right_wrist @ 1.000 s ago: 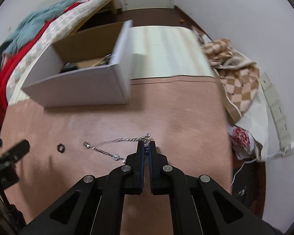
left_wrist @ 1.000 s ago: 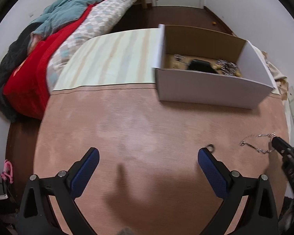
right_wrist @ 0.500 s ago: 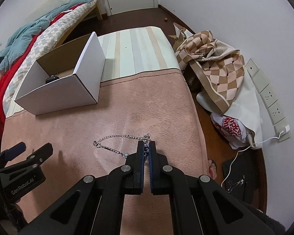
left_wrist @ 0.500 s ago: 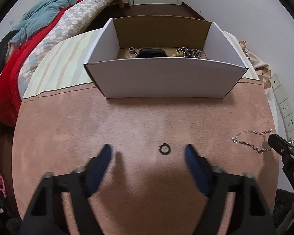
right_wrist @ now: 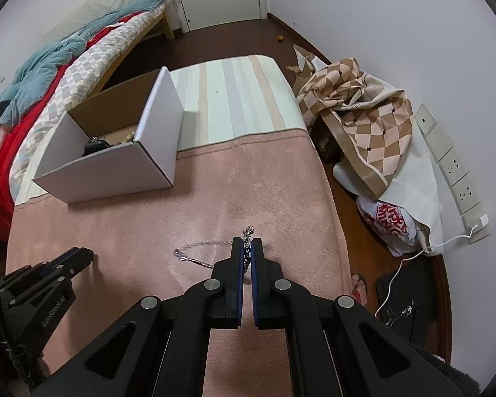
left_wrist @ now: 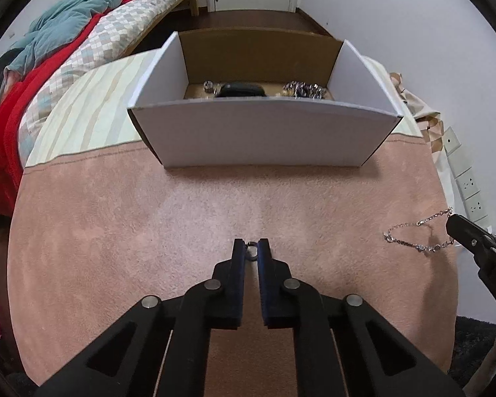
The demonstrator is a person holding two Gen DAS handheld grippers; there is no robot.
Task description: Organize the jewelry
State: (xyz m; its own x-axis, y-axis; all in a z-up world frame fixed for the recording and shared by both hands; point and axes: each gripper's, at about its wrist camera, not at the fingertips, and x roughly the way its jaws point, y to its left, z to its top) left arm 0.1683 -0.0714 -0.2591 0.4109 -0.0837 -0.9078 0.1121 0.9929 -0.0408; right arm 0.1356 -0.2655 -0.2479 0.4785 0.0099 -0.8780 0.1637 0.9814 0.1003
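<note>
Evidently the left gripper [left_wrist: 251, 248] is pinching a small, stiff ring [left_wrist: 251, 254] at the pink mat [left_wrist: 115, 231], while the right gripper [right_wrist: 247, 248] is clamping the light, limp silver chain [right_wrist: 201, 244], best gripped near its clasp, before the box [left_wrist: 264, 139].

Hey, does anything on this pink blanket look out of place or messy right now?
Nothing is spilled or damaged. Two pieces are outside the white box, each already pinched: the small dark ring in the left hand-held gripper, and the silver chain, trailing loose across the pink blanket, in the right hand-held gripper.
</note>
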